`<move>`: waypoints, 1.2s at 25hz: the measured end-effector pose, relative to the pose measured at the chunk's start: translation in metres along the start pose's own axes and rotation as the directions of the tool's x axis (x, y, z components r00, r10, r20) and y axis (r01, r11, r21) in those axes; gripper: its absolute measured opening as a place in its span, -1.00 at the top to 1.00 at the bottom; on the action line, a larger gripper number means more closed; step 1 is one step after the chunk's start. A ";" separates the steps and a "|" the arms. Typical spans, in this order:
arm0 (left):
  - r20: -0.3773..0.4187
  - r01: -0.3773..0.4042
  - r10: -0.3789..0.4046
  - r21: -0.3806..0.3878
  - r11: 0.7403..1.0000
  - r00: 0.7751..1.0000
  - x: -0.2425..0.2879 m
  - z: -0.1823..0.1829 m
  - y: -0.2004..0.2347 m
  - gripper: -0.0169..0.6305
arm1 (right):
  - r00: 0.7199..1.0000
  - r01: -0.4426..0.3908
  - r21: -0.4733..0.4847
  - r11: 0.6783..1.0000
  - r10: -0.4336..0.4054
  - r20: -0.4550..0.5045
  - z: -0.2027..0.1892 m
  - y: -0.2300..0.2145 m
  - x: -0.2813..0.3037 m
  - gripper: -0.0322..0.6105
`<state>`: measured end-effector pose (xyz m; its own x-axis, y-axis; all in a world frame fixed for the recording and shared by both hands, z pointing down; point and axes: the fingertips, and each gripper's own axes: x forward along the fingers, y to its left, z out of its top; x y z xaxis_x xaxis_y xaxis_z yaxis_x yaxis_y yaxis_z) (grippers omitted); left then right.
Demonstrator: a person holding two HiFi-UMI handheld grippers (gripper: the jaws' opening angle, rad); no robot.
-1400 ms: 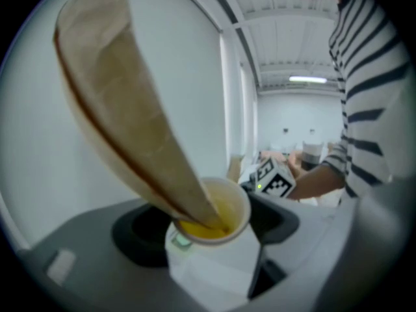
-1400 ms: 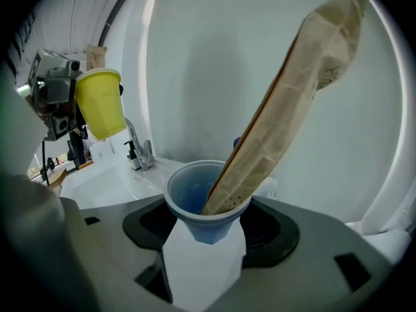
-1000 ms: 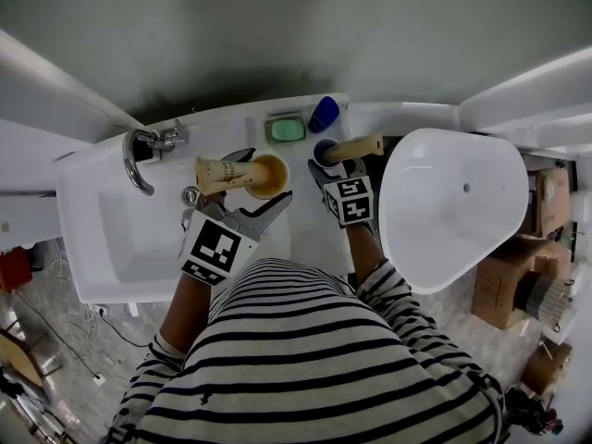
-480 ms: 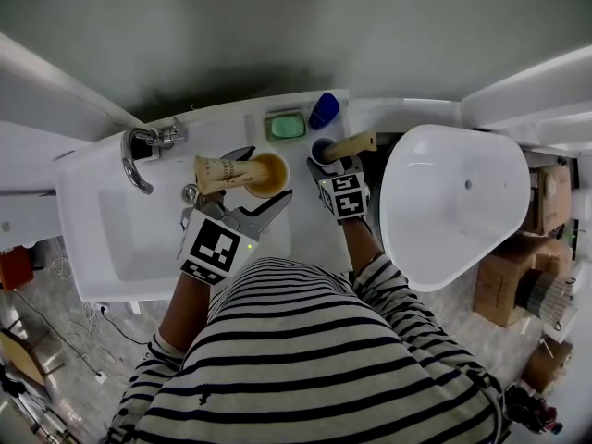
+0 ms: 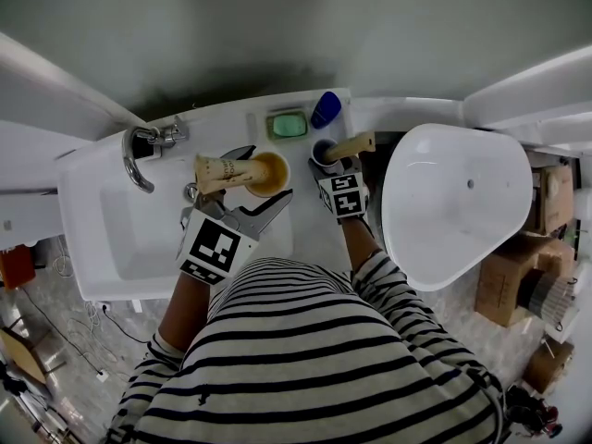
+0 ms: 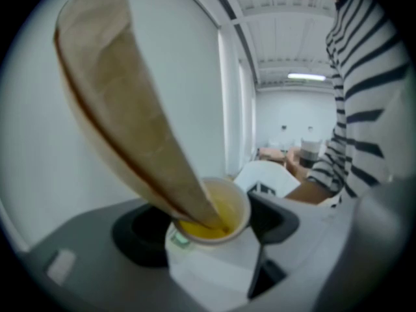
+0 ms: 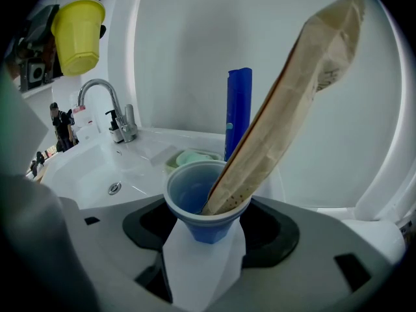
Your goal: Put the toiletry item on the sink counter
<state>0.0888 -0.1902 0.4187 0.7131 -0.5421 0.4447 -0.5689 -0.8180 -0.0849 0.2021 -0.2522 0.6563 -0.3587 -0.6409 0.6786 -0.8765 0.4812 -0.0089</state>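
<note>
My left gripper [image 5: 265, 178] is shut on a yellow cup [image 5: 268, 176] that holds a tan tube [image 5: 222, 170], just above the white sink counter [image 5: 313, 234]. In the left gripper view the yellow cup [image 6: 218, 216] sits between the two dark pads and the tube [image 6: 130, 109] leans up to the left. My right gripper [image 5: 330, 166] is shut on a blue cup [image 5: 324, 154] with a second tan tube [image 5: 352, 145] in it, over the counter's right end. In the right gripper view the blue cup [image 7: 205, 203] is clamped between the pads and its tube [image 7: 286, 103] leans right.
A chrome faucet [image 5: 139, 151] stands at the basin's [image 5: 148, 239] left back. A green soap dish [image 5: 288, 126] and a blue bottle [image 5: 325, 110] sit at the back of the counter. A white tub-shaped fixture [image 5: 453, 202] is on the right, with cardboard boxes [image 5: 513, 289] beyond it.
My right gripper with the blue cup has shifted slightly to the left and away from me. The left gripper and yellow cup have stayed in place.
</note>
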 end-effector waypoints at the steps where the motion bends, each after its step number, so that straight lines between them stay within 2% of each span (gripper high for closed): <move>1: 0.000 0.000 0.000 0.000 1.000 1.000 0.000 0.000 0.000 -0.18 | 1.000 0.000 -0.005 1.000 0.000 0.002 0.000 0.000 0.000 -0.02; 12: 0.008 0.010 -0.010 0.004 1.000 1.000 0.000 0.002 -0.004 -0.18 | 1.000 0.004 -0.082 0.997 -0.006 -0.026 -0.009 0.002 -0.002 -0.02; 24: 0.020 0.003 -0.003 0.001 1.000 1.000 -0.004 0.003 -0.008 -0.18 | 0.993 0.004 -0.099 0.995 -0.015 -0.119 -0.022 0.002 -0.009 -0.02; 30: 0.026 0.007 -0.007 0.002 1.000 1.000 -0.005 0.005 -0.009 -0.18 | 0.988 0.007 -0.072 0.997 -0.018 -0.154 -0.028 0.002 -0.012 -0.02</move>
<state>0.0926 -0.1816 0.4127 0.7277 -0.5409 0.4218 -0.5628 -0.8224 -0.0836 0.2141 -0.2269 0.6692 -0.2888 -0.5497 0.7839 -0.8538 0.5183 0.0489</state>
